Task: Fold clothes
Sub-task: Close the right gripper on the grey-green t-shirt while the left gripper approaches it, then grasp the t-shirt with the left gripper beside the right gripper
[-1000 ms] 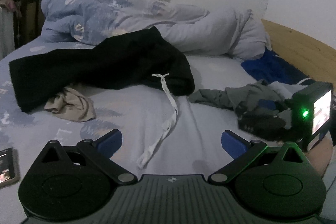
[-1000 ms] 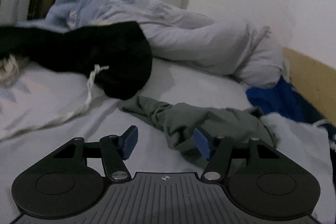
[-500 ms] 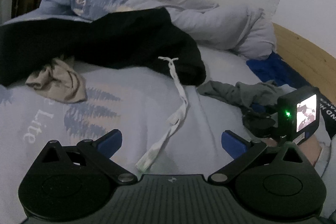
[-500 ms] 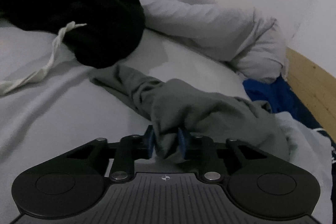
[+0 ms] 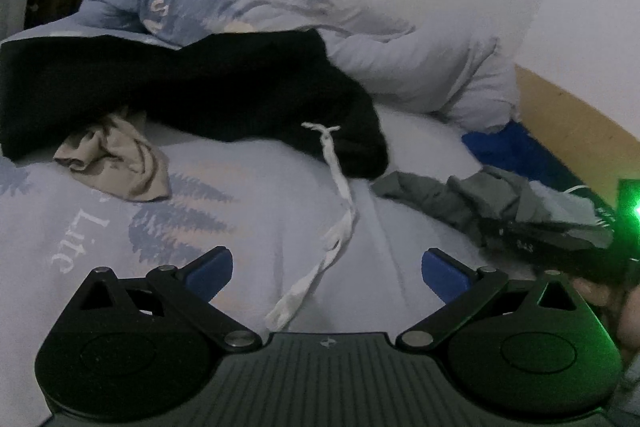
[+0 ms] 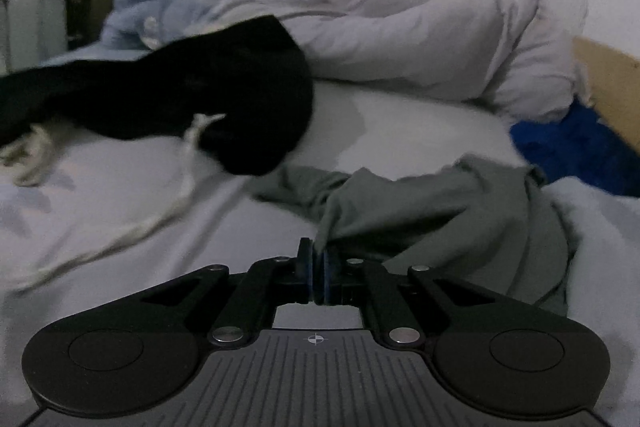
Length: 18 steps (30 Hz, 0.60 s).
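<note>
A crumpled grey garment (image 6: 440, 211) lies on the bed at the right; it also shows in the left wrist view (image 5: 480, 199). My right gripper (image 6: 318, 267) is shut on a fold of it and lifts that fold a little off the sheet. My left gripper (image 5: 326, 271) is open and empty, low over the sheet, with a white drawstring (image 5: 340, 203) running between its fingers. The drawstring comes from a black garment (image 5: 180, 87) spread across the bed's middle. The right gripper's body (image 5: 560, 251) shows at the left view's right edge.
A beige garment (image 5: 116, 159) lies at the left by the black one. A bunched pale-blue duvet (image 5: 280, 15) fills the back of the bed. A blue cloth (image 6: 572, 147) lies at the right by the wooden bed frame (image 5: 576, 123).
My right gripper has closed fully on the grey garment's fold and raised it. My left gripper has shifted slightly closer to the drawstring and stays open.
</note>
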Tool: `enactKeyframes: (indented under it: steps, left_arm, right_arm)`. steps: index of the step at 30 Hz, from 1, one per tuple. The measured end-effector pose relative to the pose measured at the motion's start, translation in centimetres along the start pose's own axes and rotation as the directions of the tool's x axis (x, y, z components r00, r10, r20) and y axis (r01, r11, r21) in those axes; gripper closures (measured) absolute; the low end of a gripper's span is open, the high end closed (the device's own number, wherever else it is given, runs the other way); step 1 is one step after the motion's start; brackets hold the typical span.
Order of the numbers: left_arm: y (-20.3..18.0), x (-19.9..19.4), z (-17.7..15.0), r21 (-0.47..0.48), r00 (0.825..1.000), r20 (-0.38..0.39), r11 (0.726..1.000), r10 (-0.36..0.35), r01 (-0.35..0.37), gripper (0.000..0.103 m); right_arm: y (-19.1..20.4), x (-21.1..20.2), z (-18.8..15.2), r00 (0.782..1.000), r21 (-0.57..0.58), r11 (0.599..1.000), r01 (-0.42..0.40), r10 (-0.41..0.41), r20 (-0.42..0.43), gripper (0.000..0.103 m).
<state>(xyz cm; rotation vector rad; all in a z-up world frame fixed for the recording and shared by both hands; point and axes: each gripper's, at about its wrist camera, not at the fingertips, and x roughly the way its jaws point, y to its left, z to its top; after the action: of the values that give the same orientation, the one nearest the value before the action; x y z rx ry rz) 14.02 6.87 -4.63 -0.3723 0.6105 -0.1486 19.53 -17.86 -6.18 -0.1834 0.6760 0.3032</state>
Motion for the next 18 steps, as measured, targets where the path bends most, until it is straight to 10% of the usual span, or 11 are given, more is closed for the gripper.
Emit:
enactKeyframes:
  steps: [18]
  left_arm:
    - [1.1, 5.8, -0.6, -0.187, 0.928, -0.128, 0.927, -0.351, 0.325, 0.000]
  right_arm:
    - [7.1, -10.6, -4.1, 0.922, 0.008, 0.927, -0.374, 0.372, -0.103, 0.097]
